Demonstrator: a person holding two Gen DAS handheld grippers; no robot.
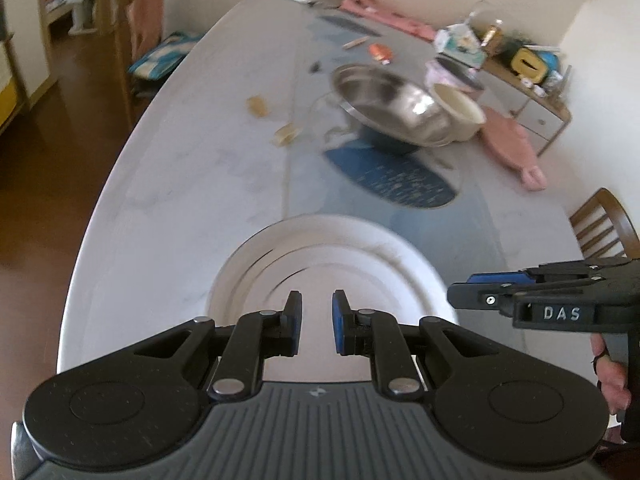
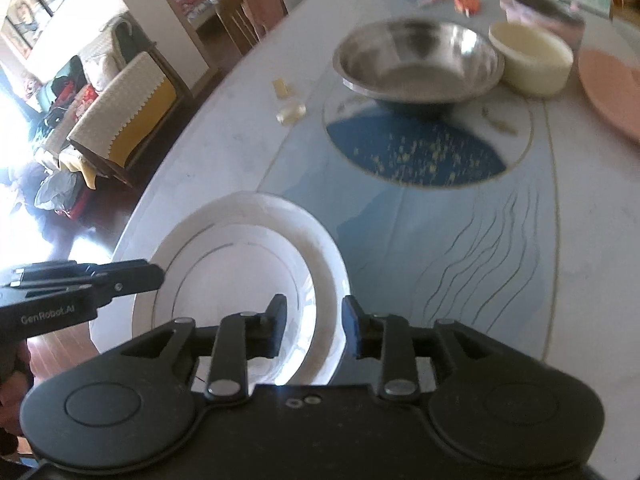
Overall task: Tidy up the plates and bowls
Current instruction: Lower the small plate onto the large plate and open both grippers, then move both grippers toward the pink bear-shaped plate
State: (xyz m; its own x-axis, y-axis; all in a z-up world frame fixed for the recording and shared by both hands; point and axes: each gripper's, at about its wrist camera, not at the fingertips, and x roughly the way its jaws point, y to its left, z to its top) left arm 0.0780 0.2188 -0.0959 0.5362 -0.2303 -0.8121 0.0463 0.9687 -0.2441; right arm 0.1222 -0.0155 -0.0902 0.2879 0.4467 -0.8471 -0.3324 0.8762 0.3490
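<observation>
Two wrist views over a pale oval table (image 1: 180, 184). A white plate (image 1: 332, 256) lies flat at the table's near end, seemingly close to the edge.

Left gripper (image 1: 316, 320): seen from its own camera, the fingers stand a narrow gap apart above the plate's near side, with nothing between the blue pads; it is released and grasps nothing. In the right wrist view the same gripper (image 2: 154, 276) enters from the left, its tip over the plate's left rim.

Right gripper (image 2: 314, 326): the jaws stand apart over the plate's right rim, which shows between them, with no pad seen to press on it; it is released. In the left wrist view it (image 1: 460, 294) reaches in from the right, just beside the plate's right edge.

Farther up the table, a steel bowl (image 2: 418, 64) rests at the far edge of a dark blue round patch (image 2: 416, 152) in the tablecloth's pattern. A cream bowl (image 2: 534, 60) stands just beside the steel bowl on its right. A pink plate (image 2: 612, 96) lies near the right edge of the right wrist view. Small scraps and clutter lie beyond, too blurred to name.
</observation>
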